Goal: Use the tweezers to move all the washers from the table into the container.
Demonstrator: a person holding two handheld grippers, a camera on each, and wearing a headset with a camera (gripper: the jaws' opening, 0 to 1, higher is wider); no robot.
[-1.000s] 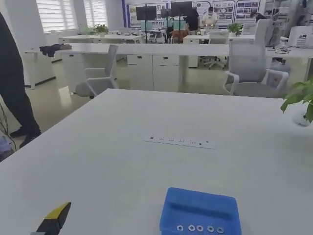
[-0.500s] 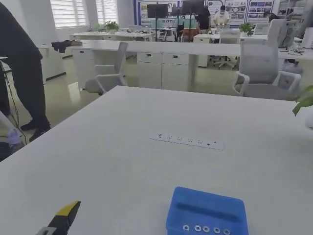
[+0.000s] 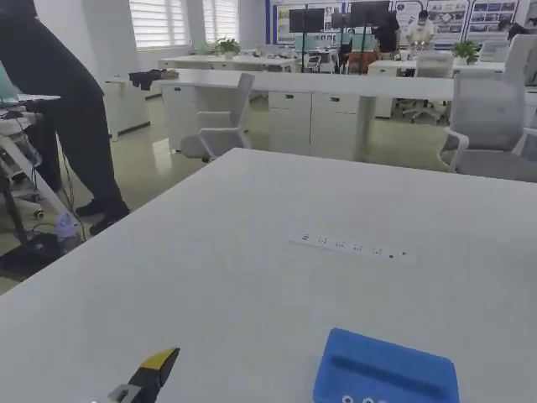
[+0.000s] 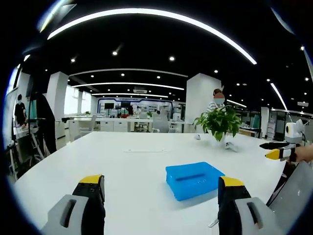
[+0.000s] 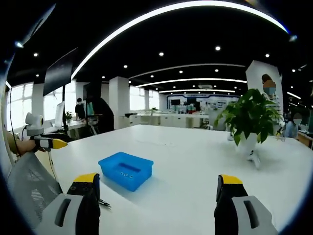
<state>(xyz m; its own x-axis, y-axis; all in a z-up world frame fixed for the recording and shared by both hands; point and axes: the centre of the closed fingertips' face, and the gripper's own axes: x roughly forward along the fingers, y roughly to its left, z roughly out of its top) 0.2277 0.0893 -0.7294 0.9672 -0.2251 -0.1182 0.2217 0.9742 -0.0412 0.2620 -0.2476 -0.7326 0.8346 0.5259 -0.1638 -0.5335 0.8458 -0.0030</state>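
Note:
A blue container rests on the white table near its front edge, with several small washers in a row inside. The container lies ahead and to the right of my left gripper, which is open and holds nothing. In the head view its yellow tip sits left of the container. My right gripper is also open and empty, with the container and its washers ahead on the left. A thin metal tool, perhaps the tweezers, lies on the table beside the right gripper's left jaw.
A flush socket strip is set in the table's middle. A potted plant stands on the table's far right side. A person stands left of the table, and office chairs are beyond it. A mesh chair back is close behind.
The head view has swung left, so the container now sits lower and further right in the picture. Nothing on the table has visibly moved.

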